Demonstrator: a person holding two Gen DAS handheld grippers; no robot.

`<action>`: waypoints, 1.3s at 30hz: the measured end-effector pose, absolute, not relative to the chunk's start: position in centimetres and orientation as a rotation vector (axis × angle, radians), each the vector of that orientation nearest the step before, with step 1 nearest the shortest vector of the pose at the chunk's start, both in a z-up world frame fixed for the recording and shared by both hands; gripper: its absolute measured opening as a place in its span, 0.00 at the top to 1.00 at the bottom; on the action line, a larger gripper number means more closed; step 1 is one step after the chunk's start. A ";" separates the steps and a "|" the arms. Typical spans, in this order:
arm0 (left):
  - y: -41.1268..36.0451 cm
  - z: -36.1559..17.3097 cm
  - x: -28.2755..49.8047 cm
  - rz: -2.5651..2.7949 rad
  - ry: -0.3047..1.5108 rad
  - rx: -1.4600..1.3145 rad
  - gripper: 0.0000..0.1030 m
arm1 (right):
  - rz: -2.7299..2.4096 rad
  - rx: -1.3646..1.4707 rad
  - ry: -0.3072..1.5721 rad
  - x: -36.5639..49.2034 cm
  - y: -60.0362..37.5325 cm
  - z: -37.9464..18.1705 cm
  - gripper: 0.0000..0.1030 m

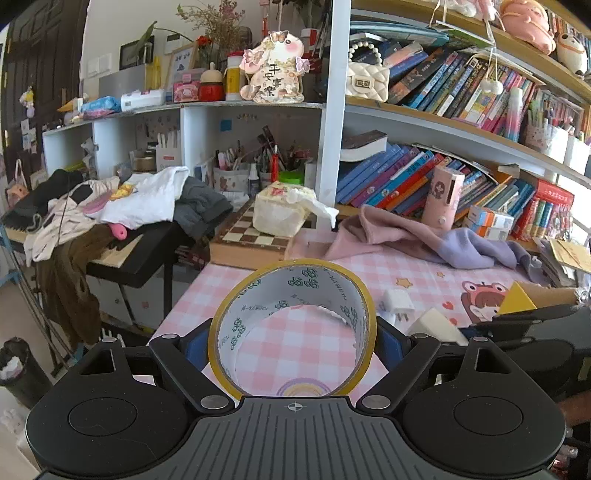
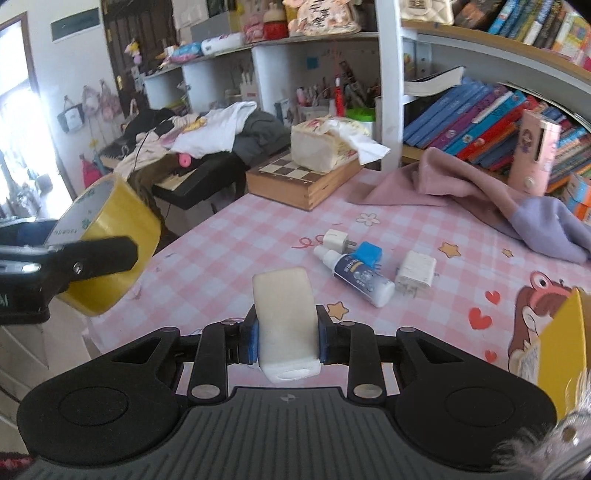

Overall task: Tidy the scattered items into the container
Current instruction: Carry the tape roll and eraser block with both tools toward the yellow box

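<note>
We are in a home, most likely a child's bedroom or study corner. The desk wears a pink checked cloth (image 2: 229,243) printed with stars, hearts and a cartoon frog. Behind it white shelves (image 1: 334,110) sag with rows of books (image 1: 399,177), pen pots (image 1: 231,177) and trinkets — a quilted cream handbag (image 1: 367,81), a plush toy (image 1: 524,22), a cartoon ornament (image 1: 273,68) with Chinese characters. We also see a wooden chessboard box (image 2: 303,177) under a pack of tissues (image 2: 325,144), and laundry heaped over an electronic keyboard (image 1: 122,254) — all lived-in clutter. Small bags (image 2: 99,99) hang by a dark door (image 1: 40,74).
</note>
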State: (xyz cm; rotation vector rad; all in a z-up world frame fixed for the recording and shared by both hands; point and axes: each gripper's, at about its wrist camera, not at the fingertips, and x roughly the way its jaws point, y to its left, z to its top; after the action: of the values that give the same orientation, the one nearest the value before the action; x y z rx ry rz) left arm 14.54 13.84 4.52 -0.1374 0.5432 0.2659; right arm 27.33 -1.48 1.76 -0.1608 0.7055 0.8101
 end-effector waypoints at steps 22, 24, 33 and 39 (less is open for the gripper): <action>10.9 3.2 2.3 0.126 0.581 -0.133 0.16 | 0.680 -0.161 0.709 11.5 -5.9 0.9 0.75; 10.3 2.9 1.6 0.093 0.590 -0.125 0.16 | 0.652 -0.154 0.711 10.1 -6.6 0.8 0.75; 7.4 2.6 0.0 -0.066 0.596 -0.092 0.16 | 0.485 -0.092 0.723 6.1 -11.1 0.9 0.75; 5.4 2.2 0.0 -0.173 0.599 -0.097 0.16 | 0.389 -0.097 0.744 4.0 -13.8 0.7 0.75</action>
State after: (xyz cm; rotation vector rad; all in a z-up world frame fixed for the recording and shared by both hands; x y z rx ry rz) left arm -0.02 5.40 2.19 -0.0972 0.5993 -0.1726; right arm 4.03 -13.80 0.71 -0.0967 0.7441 0.3891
